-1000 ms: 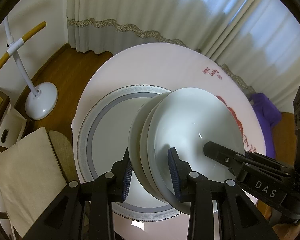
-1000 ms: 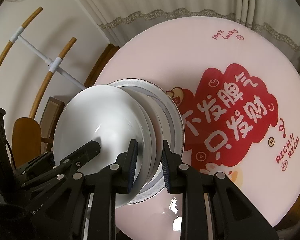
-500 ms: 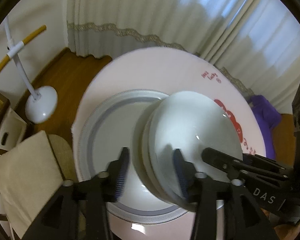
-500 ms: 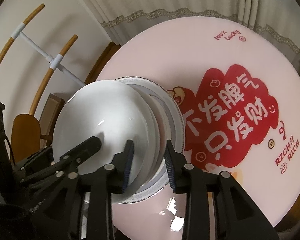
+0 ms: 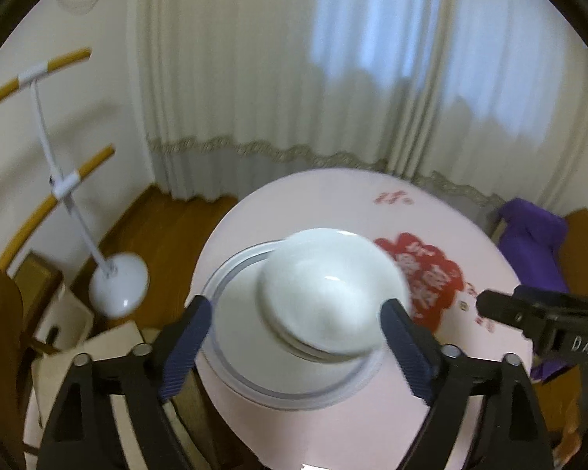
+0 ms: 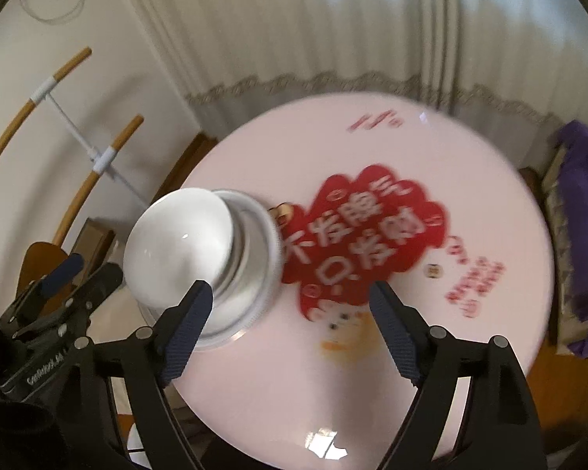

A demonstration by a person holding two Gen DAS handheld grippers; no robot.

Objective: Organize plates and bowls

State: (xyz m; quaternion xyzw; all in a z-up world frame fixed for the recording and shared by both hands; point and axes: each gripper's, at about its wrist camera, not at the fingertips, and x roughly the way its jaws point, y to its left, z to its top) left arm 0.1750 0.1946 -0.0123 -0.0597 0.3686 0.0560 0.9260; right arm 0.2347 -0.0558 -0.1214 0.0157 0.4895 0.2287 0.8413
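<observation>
A stack of white bowls (image 5: 329,293) sits on a large grey-rimmed plate (image 5: 235,337) at the left of the round pink table (image 5: 333,211). It also shows in the right wrist view: bowls (image 6: 180,243), plate (image 6: 254,293). My left gripper (image 5: 294,348) is open and empty, raised above and behind the stack. My right gripper (image 6: 290,333) is open and empty, raised to the right of the stack. Each gripper shows in the other's view, the right one (image 5: 545,321) and the left one (image 6: 58,290). Both views are blurred.
The table (image 6: 372,149) carries a red cartoon print (image 6: 364,235). A white floor stand with wooden arms (image 5: 113,286) is at the left. Chairs (image 5: 4,313) stand by the left edge. A purple cloth (image 5: 529,235) lies beyond the right edge. Curtains (image 5: 333,78) hang behind.
Both grippers let go of the bowl stack, opened wide and pulled back and up from it. The bowls now rest on the plate.
</observation>
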